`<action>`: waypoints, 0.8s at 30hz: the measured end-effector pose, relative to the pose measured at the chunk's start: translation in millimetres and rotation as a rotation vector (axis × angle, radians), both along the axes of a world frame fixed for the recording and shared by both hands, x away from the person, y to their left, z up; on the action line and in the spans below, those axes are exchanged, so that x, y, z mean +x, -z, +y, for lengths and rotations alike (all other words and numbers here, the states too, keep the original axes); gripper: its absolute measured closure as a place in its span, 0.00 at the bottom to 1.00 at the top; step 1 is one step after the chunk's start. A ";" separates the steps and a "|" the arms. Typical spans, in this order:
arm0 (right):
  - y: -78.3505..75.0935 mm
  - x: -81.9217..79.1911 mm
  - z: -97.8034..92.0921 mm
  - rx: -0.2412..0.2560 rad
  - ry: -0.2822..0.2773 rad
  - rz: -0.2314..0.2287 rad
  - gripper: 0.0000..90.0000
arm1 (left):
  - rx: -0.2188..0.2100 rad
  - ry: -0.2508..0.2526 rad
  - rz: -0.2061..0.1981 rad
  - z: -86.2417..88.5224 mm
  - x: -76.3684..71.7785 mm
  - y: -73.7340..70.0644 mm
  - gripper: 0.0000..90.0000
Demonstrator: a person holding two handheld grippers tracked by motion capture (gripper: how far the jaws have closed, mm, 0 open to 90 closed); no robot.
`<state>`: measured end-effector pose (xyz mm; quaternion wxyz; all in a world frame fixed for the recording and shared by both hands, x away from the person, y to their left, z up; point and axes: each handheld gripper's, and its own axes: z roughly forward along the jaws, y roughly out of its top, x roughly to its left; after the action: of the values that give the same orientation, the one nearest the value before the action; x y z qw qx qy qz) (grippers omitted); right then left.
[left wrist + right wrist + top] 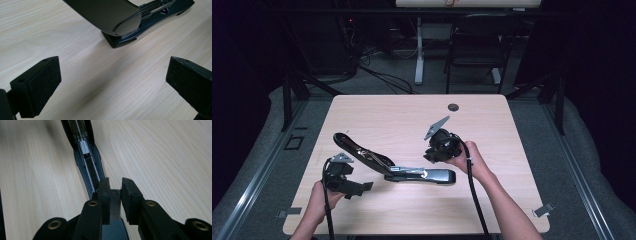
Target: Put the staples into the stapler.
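A long black stapler with its top arm swung open [382, 162] lies on the pale wood-grain table [412, 115], just front of centre, its base running toward 3 o'clock and its raised arm toward 10 o'clock. The right gripper [115, 192], jaws nearly pressed together, pinches the narrow base end, apparently to pin the stapler flat so that it cannot slide; the exposed metal staple channel [85, 147] runs away from it. The left gripper [368, 186], jaws spread wide and empty, hovers at 7 o'clock, aimed at the arm's rounded tip [120, 17], probably ready to take it.
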<state>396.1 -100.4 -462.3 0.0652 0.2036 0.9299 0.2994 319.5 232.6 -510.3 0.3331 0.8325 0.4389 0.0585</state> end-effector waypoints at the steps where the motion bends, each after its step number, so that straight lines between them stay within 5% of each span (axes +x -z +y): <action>1: -0.2 0.1 1.1 -0.001 -0.005 -0.004 0.87 | 0.000 0.001 0.000 0.1 0.0 0.0 0.00; 24: 3.8 4.3 24.8 -0.014 -0.105 -0.002 0.87 | 0.000 0.005 -0.001 -0.5 0.1 -0.2 0.00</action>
<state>400.4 -75.7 -466.0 0.0516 0.1539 0.9412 0.2962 319.6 232.1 -510.1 0.3335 0.8335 0.4367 0.0581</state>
